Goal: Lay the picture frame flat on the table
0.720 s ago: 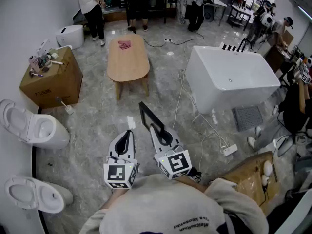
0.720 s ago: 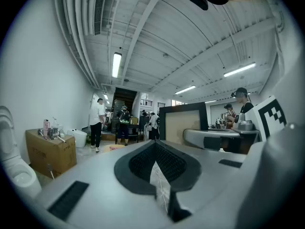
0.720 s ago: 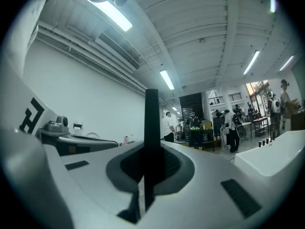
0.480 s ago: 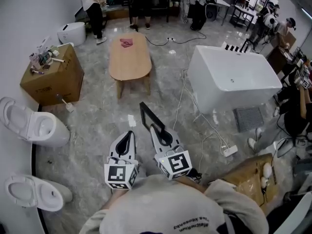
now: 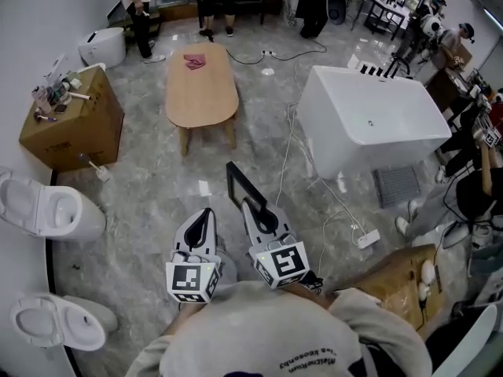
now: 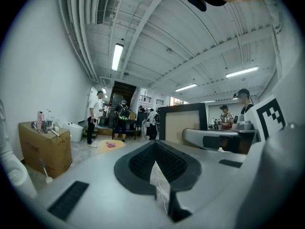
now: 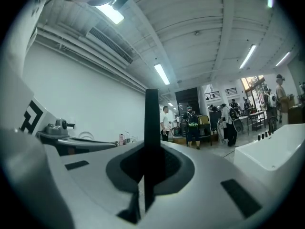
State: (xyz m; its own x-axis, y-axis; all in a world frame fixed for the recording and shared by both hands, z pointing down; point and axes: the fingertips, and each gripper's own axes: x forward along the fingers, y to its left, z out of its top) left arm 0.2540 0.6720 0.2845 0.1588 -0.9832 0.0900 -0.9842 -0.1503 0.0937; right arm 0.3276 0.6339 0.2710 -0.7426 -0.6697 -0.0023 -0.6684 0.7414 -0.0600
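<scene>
One picture frame, one table

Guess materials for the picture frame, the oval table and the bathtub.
Picture frame: matte black border, plastic or painted wood, can't tell which. The tan panel inside looks like cardboard or fibreboard backing.
Oval table: light wood or wood veneer with a satin finish. The top is an even tan and the legs match.
Bathtub: glossy white, likely acrylic or ceramic. Its walls are smooth with soft highlights.

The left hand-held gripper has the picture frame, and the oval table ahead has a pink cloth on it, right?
Wrong side: the right hand-held gripper holds the picture frame, as the right gripper view shows. The oval table ahead does have a pink cloth on it.
</scene>
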